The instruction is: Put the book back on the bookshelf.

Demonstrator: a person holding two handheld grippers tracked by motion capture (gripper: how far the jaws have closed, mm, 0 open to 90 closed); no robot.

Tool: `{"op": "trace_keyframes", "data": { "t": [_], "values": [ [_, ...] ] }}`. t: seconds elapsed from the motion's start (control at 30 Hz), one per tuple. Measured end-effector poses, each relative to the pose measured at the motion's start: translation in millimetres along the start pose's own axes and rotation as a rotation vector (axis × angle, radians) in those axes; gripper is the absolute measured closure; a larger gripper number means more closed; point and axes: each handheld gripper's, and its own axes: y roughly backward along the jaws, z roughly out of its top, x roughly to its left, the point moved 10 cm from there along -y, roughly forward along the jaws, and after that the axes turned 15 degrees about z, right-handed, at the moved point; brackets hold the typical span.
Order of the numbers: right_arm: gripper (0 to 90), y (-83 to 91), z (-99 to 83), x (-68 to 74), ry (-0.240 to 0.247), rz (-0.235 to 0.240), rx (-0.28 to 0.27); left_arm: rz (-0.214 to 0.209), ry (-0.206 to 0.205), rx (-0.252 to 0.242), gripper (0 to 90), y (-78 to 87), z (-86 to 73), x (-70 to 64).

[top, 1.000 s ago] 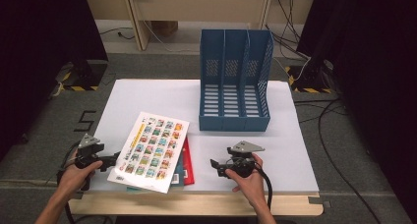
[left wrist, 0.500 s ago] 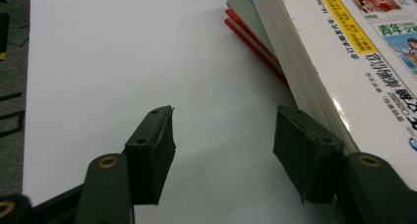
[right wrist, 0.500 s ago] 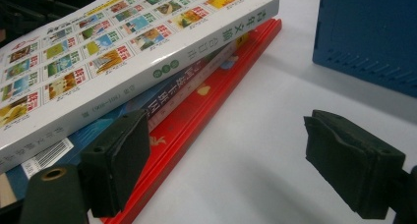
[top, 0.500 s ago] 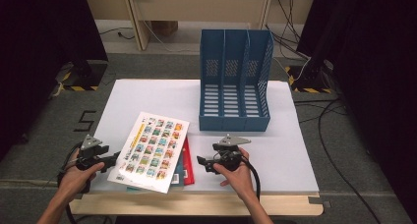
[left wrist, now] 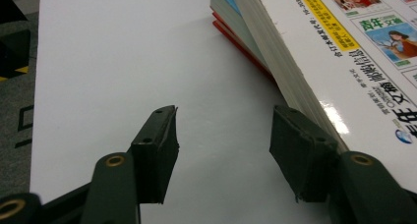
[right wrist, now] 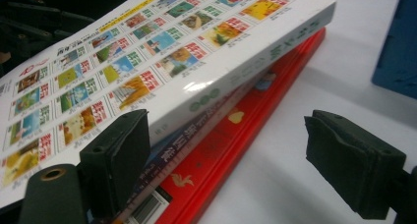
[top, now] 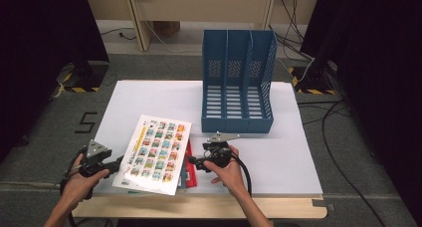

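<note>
A white table with a pale wooden front edge stood on grey carpet, dark curtains at both sides and cables trailing over the floor, and a blue three-slot file rack stood upright toward its far side. Near the front edge a stack of books lay with a white picture-covered book on top, tilted above a red book whose cover was mostly hidden. The left gripper gaped wide at the stack's left edge, the right gripper equally wide at its right, neither gripping anything; the titles were too blurred to read.
</note>
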Motion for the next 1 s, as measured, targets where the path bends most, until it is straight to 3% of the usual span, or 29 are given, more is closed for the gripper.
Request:
{"op": "trace_keyframes", "data": {
  "t": [0.07, 0.17, 0.27, 0.37, 0.47, 0.63, 0.83, 1.0],
  "values": [
    [17.0, -7.2, 1.0, 3.9, -0.011, 0.031, 0.006, 0.003, -0.028, -0.013, 41.6, 4.5, 0.6, -4.3],
    [15.8, -10.4, 1.2, 5.4, 0.016, 0.020, 0.022, 0.024, -0.037, -0.028, 39.0, 6.7, 2.2, -4.4],
    [16.5, -12.1, 2.5, 7.8, 0.016, 0.032, 0.022, 0.018, -0.022, -0.039, 39.2, 8.2, 3.0, -5.1],
    [15.5, -17.1, 1.9, 6.3, -0.032, 0.065, 0.017, -0.014, -0.023, -0.027, 43.2, 8.9, 1.0, -9.2],
    [15.0, -23.6, 2.2, 8.3, -0.053, 0.095, 0.020, -0.040, -0.051, -0.022, 42.2, 12.0, -0.1, -15.6],
    [14.2, -30.6, 4.3, 9.0, -0.064, 0.114, 0.027, -0.072, -0.043, -0.018, 40.5, 13.0, -1.4, -21.4],
    [8.1, -41.5, 4.7, 4.8, -0.114, 0.162, 0.022, -0.072, -0.078, -0.031, 37.3, 15.2, -0.9, -25.6],
    [7.7, -51.6, 6.4, 5.0, -0.148, 0.209, 0.017, -0.074, -0.054, -0.032, 32.4, 12.5, -1.4, -23.3]
  ]
}}
